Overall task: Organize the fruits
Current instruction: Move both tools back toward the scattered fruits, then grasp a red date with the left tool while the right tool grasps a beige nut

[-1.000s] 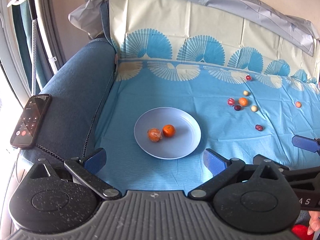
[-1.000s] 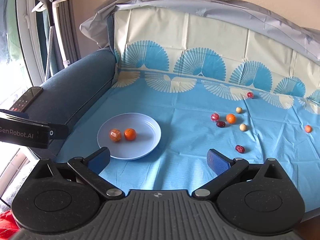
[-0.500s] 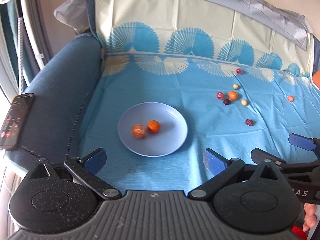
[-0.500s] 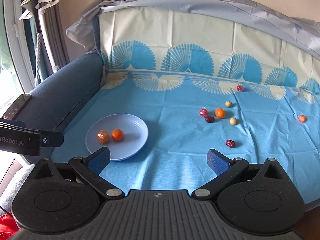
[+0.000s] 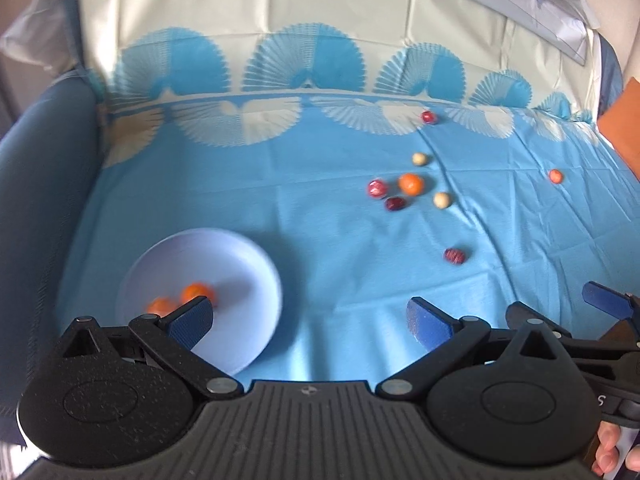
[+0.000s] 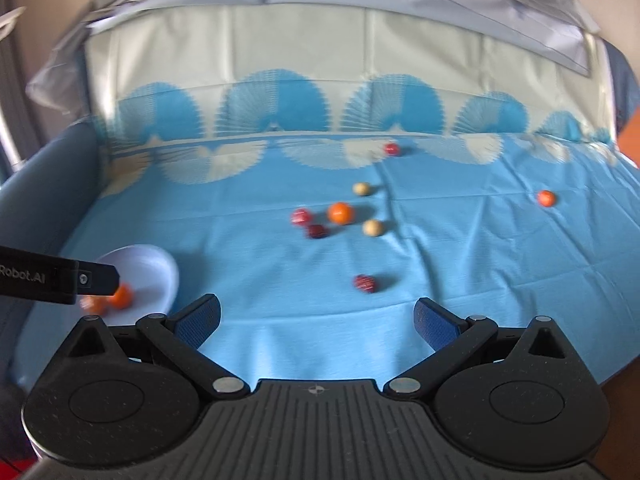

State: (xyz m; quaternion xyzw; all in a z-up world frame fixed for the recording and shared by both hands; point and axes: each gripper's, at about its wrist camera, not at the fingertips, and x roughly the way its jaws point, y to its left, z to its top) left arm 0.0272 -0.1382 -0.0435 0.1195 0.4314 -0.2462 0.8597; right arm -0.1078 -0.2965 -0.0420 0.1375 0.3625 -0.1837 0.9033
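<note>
Altogether 2 oranges [image 5: 196,293] on 1 plate [image 5: 240,264].

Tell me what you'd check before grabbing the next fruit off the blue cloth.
1. Right gripper open and holding nothing: ok.
2. Left gripper open and holding nothing: ok.
3. Plate has room: ok, only two orange fruits sit in it.
4. Nearest loose fruit is free to grasp: ok, the red fruit lies alone on the cloth, straight ahead of the right gripper.
5. Cluster further back is easy to pick from: not ok, the orange has two red fruits close beside it.
6. Picture sharp enough to aim by: not ok, both views are blurred.
</note>
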